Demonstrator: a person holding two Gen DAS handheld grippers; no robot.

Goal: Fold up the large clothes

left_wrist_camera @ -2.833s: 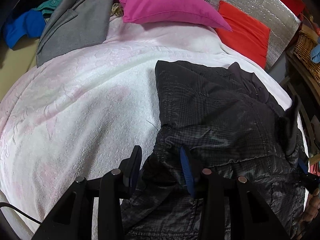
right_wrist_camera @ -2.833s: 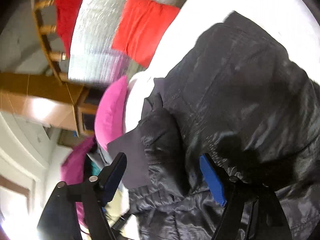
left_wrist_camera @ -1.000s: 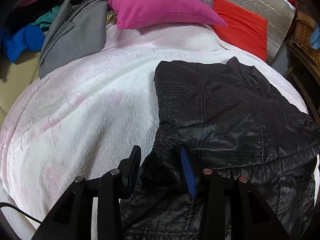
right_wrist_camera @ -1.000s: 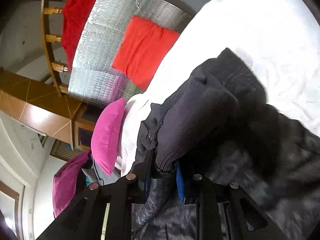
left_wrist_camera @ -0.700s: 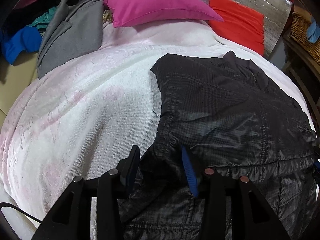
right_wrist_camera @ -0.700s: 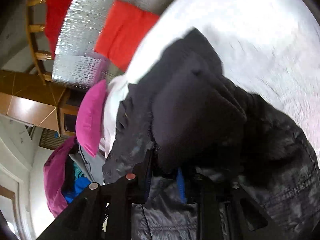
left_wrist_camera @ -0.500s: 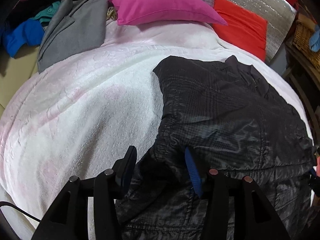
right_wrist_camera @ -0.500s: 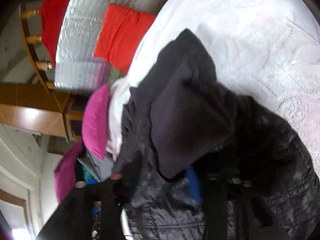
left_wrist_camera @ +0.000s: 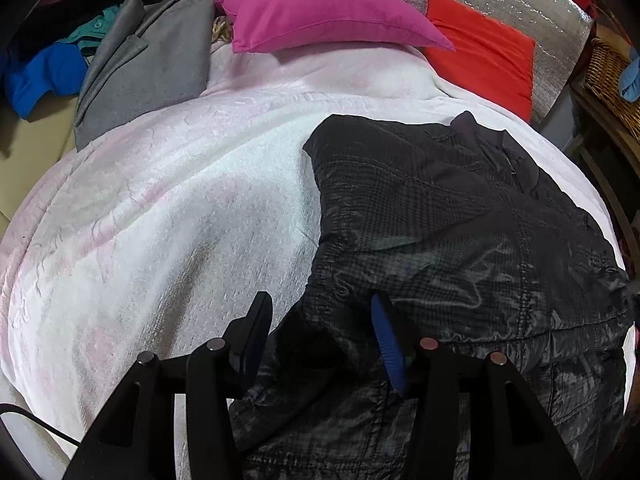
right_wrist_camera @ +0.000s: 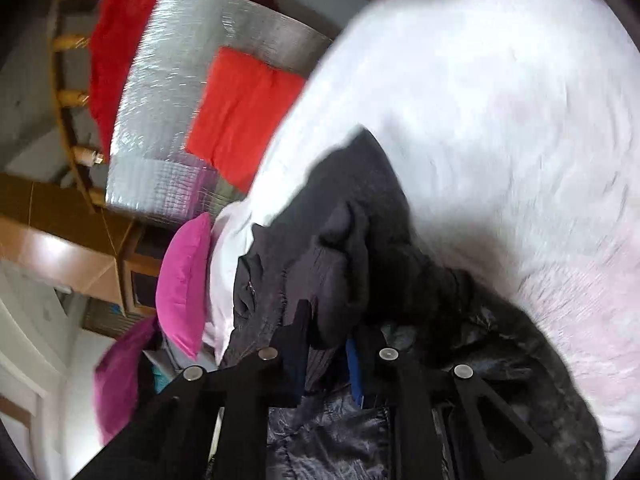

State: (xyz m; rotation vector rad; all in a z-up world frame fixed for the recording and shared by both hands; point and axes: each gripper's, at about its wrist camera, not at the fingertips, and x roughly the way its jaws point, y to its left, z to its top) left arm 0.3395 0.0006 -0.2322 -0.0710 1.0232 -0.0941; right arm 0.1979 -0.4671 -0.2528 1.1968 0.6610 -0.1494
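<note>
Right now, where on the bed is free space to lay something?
Free: the white blanket between the black jacket, the grey coat and the pink pillow. Crowded: the jacket's side and the clothes pile.

Glossy black quilted jacket [left_wrist_camera: 460, 232] lies on fluffy white blanket [left_wrist_camera: 180, 220].

blk shiny jacket [left_wrist_camera: 460, 240], flat on bed

Black claw [left_wrist_camera: 320, 336], blue pad, silver screws
</note>
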